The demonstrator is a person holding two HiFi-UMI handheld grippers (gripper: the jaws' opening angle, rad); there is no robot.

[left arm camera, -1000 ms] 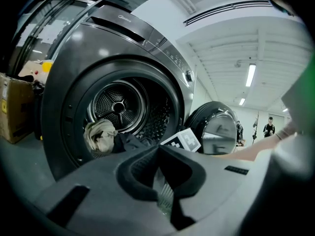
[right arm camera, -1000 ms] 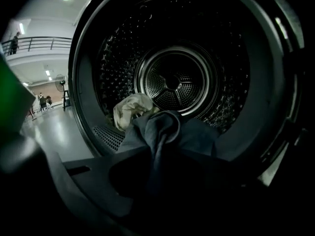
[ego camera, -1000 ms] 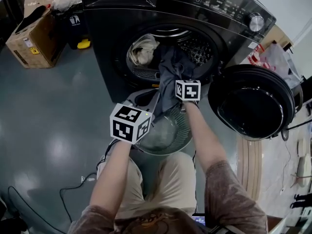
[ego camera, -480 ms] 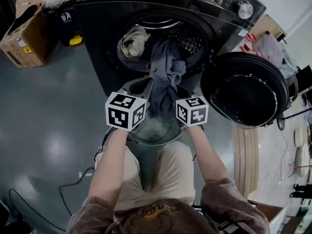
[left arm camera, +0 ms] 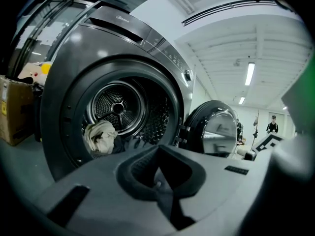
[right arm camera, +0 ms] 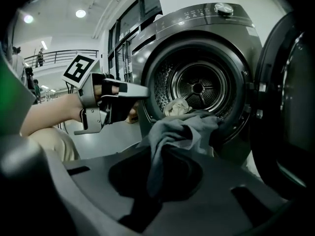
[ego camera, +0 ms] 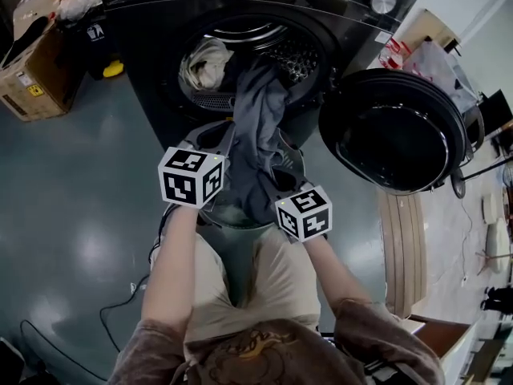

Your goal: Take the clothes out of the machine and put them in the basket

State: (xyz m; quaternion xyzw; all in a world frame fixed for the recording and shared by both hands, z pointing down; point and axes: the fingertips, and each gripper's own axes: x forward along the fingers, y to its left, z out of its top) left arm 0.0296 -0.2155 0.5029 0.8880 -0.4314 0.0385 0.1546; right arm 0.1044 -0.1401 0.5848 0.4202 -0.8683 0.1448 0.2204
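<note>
**Grey garment half out of the drum, clamped in the right gripper**

Machine: the dark front-loading washing machine (ego camera: 156,95) stands with its round door (ego camera: 393,131) swung fully open to the right. A cardboard box (ego camera: 32,74) sits on the floor to the machine's left.

Load: a grey garment (ego camera: 260,127) hangs over the lower lip of the drum opening and stretches down and outward towards the person. Its upper part lies inside the drum; its lower part drapes above the basket (ego camera: 228,216), which sits on the floor directly before the machine, between the person's knees and largely covered by the cloth. A cream garment (ego camera: 204,61) lies inside the drum, at the left of the opening and just beside the grey one.

Right gripper (right arm camera: 150,191): its jaws are closed on a fold of the grey garment, and the cloth runs from them up to the drum. The gripper is above the basket's right side.

Left gripper (left arm camera: 162,191): jaws together, with nothing visible between them. It is level with the drum opening, near the basket's left rim, and points at the machine.
</note>
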